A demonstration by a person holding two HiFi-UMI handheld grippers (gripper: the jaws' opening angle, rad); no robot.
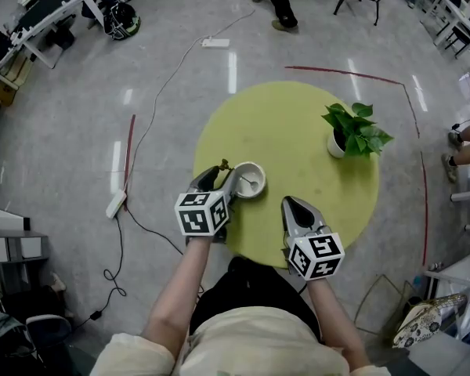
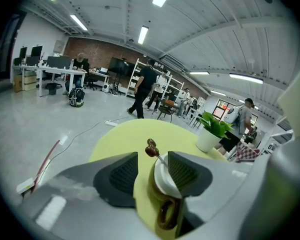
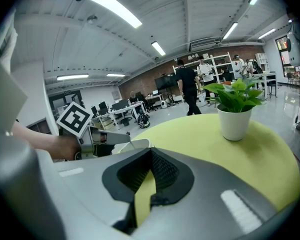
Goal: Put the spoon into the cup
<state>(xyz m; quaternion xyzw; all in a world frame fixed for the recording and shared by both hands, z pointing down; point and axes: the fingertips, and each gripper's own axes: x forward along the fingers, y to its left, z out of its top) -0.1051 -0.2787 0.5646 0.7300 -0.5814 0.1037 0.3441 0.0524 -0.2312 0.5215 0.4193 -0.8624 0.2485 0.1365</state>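
The spoon (image 1: 243, 182) stands inside the cup (image 1: 262, 185), bowl end down in the white interior, its thin handle leaning out over the rim toward the left tongs (image 1: 222, 175). In the left gripper view the spoon's brown ornamental tip (image 2: 151, 148) rises above the cup (image 2: 160, 181), and the cup's brown looped handle points back toward the camera.

The cup sits on a round yellow-green surface (image 1: 282, 131), near its left edge. The left tongs (image 2: 152, 159) are spread wide on either side of the cup: the cup is right up against the right pad, while a strip of the surface shows between it and the left pad.

The right tongs (image 1: 291, 204) rest over the near edge of the surface, well apart from the cup. In the right gripper view they (image 3: 151, 154) are drawn together at the tips, with nothing between them.

A potted plant (image 1: 354, 129) in a white pot stands on the far right of the surface.
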